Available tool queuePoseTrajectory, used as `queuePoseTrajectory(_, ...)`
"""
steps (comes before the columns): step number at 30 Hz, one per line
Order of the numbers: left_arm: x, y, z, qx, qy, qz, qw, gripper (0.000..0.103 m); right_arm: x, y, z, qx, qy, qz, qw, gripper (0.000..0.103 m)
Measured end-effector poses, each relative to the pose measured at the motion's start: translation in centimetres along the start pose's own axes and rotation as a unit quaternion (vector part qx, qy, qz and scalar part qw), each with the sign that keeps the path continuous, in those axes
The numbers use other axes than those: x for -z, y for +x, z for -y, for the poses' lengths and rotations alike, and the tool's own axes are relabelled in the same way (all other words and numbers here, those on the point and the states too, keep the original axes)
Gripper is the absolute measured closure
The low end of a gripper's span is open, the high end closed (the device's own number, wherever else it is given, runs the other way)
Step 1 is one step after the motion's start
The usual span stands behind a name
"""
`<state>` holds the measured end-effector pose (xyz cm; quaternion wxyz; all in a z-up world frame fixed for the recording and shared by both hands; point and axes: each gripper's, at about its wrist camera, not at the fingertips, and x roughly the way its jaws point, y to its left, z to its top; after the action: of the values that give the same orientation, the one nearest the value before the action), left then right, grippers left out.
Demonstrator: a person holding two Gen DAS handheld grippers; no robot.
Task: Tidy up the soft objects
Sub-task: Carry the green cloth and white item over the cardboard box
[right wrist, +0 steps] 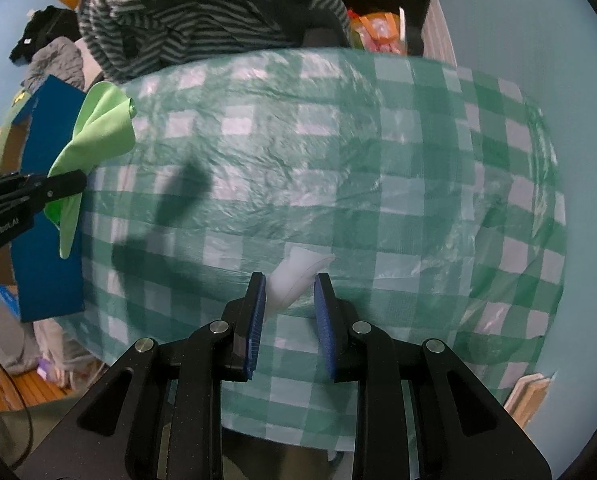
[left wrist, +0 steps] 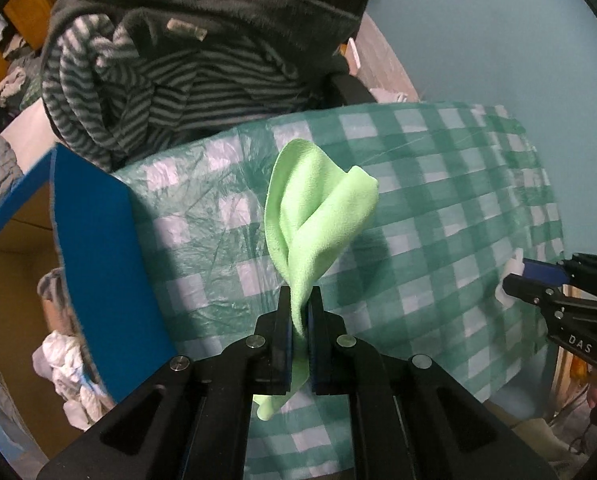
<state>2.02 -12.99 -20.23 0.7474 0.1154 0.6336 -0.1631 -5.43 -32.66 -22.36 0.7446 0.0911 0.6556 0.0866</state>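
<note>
A light green cloth [left wrist: 318,208] hangs bunched from my left gripper [left wrist: 299,292], which is shut on its lower part above the green-and-white checked table cover [left wrist: 438,200]. The right wrist view shows the same green cloth [right wrist: 102,128] in the left gripper [right wrist: 80,182] at the table's left edge. My right gripper [right wrist: 289,278] is shut on a small white soft item [right wrist: 298,268], lifted off the checked table cover [right wrist: 338,160]. In the left wrist view the right gripper [left wrist: 512,280] sits at the far right with the white item [left wrist: 501,295] at its tips.
A blue cardboard box flap [left wrist: 98,260] stands at the table's left edge, also seen as a blue flap [right wrist: 50,260]. A striped grey garment [left wrist: 158,80] is piled on a chair behind the table. Crumpled white clothes [left wrist: 70,368] lie below the flap.
</note>
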Motion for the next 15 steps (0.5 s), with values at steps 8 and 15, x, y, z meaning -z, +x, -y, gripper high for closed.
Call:
queuePoseTrajectory(8,0.9,-3.5,-0.3,0.001,-0.008,0.022,0.9997,0.097,-0.8,-3.1,-1.9,0.003,-0.014,0.022,1.0,0.078)
queuePoseTrajectory(15,1.6,-6.2,-0.4,-0.002,-0.003,0.042,0.9991,0.097,-1.5,-5.6,-3.8,-0.002,-0.023,0.042,0.999,0.078)
